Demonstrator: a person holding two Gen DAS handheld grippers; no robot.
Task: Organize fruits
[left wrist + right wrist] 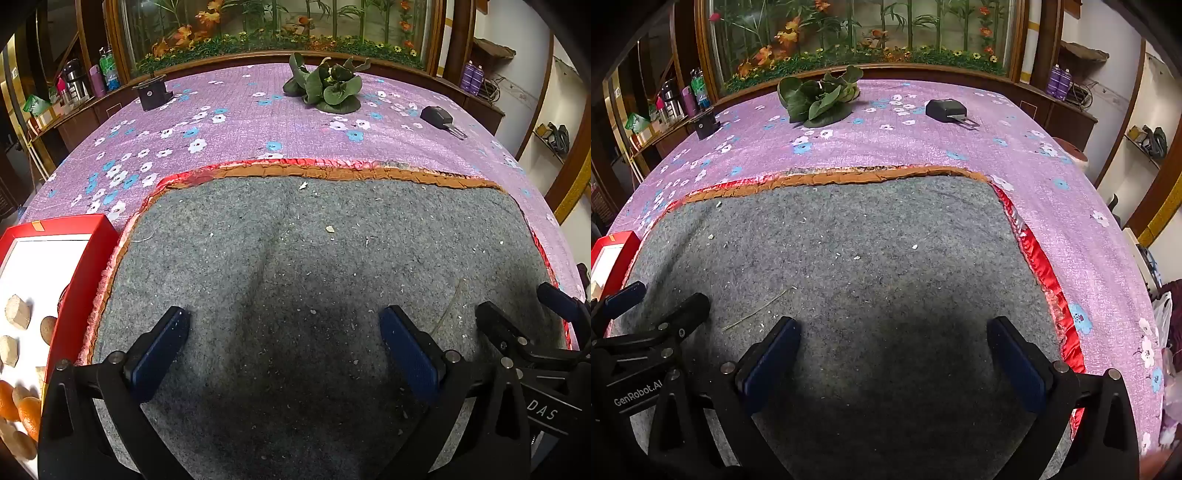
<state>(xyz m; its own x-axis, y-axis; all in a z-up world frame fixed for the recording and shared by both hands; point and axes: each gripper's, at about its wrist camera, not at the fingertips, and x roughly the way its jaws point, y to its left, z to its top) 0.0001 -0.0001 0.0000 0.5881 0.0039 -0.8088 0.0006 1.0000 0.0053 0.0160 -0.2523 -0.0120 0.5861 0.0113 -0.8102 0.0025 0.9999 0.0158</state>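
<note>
Fruit: oranges and brown pieces in the red box, lower left of the left wrist view.
Left gripper: jaws wide open, empty, over the grey mat.
Right gripper: jaws wide open, empty.
Approach: swing left to the box, straddle one orange, close gently.

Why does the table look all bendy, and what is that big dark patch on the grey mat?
Left wrist view: the fisheye lens curves the purple cloth and blackens the corners; the dark patch on the grey mat is shadow in front of the open left claw. Right wrist view: same bending, same shadow by the open right claw; far shelves look soft.
</note>
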